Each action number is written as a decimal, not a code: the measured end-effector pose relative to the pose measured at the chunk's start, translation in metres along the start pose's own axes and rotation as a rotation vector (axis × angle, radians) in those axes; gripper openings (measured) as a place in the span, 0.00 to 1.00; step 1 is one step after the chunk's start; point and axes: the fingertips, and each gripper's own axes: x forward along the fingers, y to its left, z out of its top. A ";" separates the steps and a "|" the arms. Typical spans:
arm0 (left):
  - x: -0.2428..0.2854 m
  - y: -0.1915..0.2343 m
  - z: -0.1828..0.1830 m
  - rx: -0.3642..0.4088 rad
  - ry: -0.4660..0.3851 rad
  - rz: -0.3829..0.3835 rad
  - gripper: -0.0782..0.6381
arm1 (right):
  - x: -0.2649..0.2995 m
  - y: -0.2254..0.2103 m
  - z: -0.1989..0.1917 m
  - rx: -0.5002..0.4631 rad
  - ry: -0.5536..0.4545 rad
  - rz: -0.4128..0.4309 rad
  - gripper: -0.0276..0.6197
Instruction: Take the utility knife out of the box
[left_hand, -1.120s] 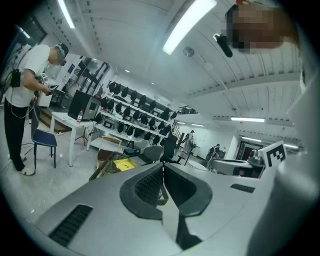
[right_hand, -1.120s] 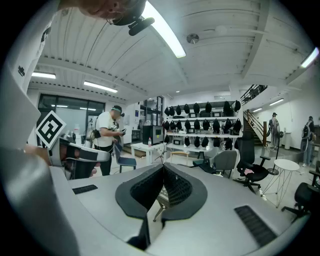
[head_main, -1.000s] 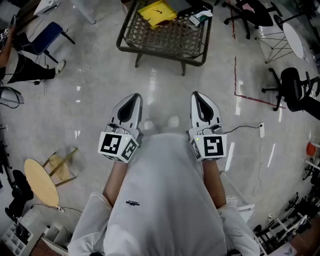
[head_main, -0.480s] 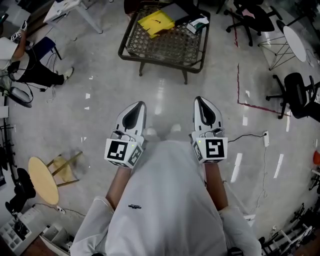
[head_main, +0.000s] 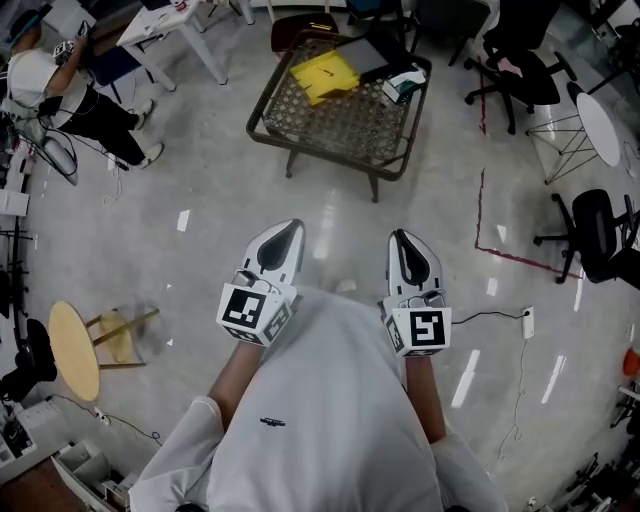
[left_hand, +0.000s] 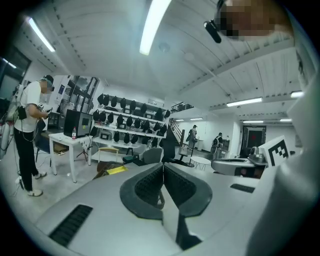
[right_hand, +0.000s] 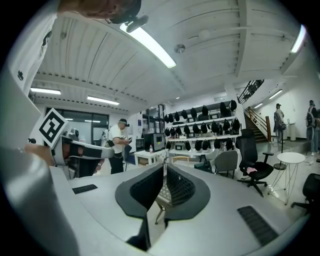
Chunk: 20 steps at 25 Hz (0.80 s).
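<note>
At twelve o'clock from where I stand, well apart from both my grippers: one low wicker table (head_main: 338, 125), woven top, dark frame. On it, at its eleven o'clock, one yellow sheet or folder (head_main: 322, 73) bearing a dark mark too small to read; at its twelve o'clock, one dark flat item (head_main: 366, 55); at its two o'clock corner, one small white-and-green box (head_main: 403, 86), in my judgement the likeliest box for the task, its print not legible. Utility knife: not visible in any view; presumably inside a box on that table, though I cannot confirm which. Left gripper (head_main: 291, 227): jaws closed tip to tip, nothing between them. Right gripper (head_main: 401, 236): jaws likewise closed and empty. Both point toward twelve o'clock, side by side in front of me. Handling estimate for the knife: light, rigid, hard-shelled, probably smooth enough to slip or swivel in a narrow pinch; the blade end is a hazard if extended. Best hold, as I judge it: across the flat sides at mid-handle, clear of the blade end, with my other gripper steadying the box. Writing: square black-and-white markers on the left cube (head_main: 250, 312) and right cube (head_main: 420, 330), no words; small dark logo on my white shirt (head_main: 320, 420), unreadable.
</note>
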 end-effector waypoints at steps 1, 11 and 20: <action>0.003 -0.003 0.000 -0.001 0.004 -0.004 0.12 | -0.001 -0.003 0.000 0.003 0.001 0.000 0.05; 0.036 -0.008 0.002 -0.004 0.021 -0.014 0.12 | 0.018 -0.031 -0.001 0.024 0.011 0.004 0.05; 0.086 0.023 0.011 -0.016 0.037 -0.039 0.12 | 0.072 -0.054 0.000 0.034 0.029 -0.005 0.05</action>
